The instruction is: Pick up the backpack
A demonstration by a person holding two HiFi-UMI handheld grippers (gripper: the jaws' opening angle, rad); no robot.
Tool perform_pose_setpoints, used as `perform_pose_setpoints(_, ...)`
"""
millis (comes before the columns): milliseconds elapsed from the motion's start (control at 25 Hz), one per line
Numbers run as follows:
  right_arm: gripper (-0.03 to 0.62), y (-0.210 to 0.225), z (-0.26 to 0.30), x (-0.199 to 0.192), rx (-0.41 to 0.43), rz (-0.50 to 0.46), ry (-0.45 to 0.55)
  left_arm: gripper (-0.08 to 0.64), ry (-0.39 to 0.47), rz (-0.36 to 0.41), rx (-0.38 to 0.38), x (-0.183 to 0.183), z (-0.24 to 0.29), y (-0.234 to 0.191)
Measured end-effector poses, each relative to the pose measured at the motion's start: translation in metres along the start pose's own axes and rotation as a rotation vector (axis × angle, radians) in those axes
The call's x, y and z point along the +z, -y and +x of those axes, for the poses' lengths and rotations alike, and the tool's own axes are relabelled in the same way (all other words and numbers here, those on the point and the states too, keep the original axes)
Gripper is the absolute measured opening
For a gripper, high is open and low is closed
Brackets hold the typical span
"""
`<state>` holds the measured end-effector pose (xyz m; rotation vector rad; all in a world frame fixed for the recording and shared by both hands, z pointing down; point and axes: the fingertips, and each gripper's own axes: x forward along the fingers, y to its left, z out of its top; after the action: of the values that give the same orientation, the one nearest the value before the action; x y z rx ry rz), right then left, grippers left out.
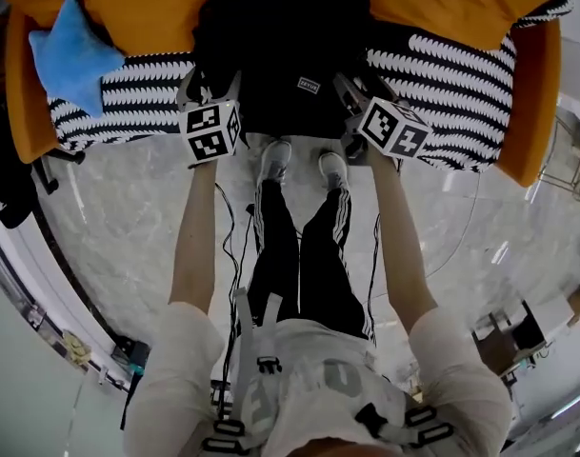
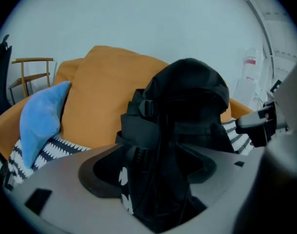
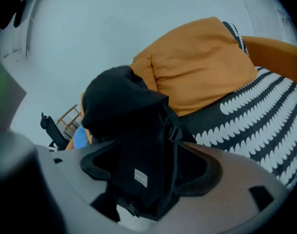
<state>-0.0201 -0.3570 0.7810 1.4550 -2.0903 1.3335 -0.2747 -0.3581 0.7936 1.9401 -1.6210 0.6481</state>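
A black backpack (image 1: 280,55) stands upright on the sofa seat, leaning against the orange back cushions. My left gripper (image 1: 211,89) is at its left side and my right gripper (image 1: 361,91) at its right side, both near the seat's front edge. In the left gripper view the backpack (image 2: 182,111) with its straps and buckle fills the space between the wide-apart jaws of the left gripper (image 2: 153,174). In the right gripper view the backpack (image 3: 124,111) with its small white label sits between the spread jaws of the right gripper (image 3: 148,167). Neither gripper's pads press on it.
The sofa (image 1: 442,74) has orange cushions and a black-and-white patterned cover. A blue star-shaped pillow (image 1: 70,55) lies at its left end. The person's shoes (image 1: 275,160) stand on the marble floor just before the seat. A wooden chair (image 2: 31,74) stands beyond the sofa's left arm.
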Motion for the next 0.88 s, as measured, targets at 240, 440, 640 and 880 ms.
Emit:
perform_pose_setpoints(240,0.325,0.034,0.048,-0.038,-0.036,0.054,-0.069,0.319,-0.029,0.043,0.023,-0.015,0.032,-0.009)
perform_pose_setpoints(440,0.281,0.038,0.072,-0.055,-0.054,0.036,-0.088,0.314,-0.057,0.063,0.027,-0.029,0.054,-0.015)
perform_pose_setpoints(640,0.156,0.029,0.078,-0.052,-0.042,0.006,-0.090,0.202,-0.087,0.079,-0.024,-0.031,0.062,-0.004)
perform_pose_setpoints(880,0.116,0.025,0.078,-0.057,-0.020,0.002,-0.095,0.141,-0.100,0.109,-0.053,-0.032,0.060,0.003)
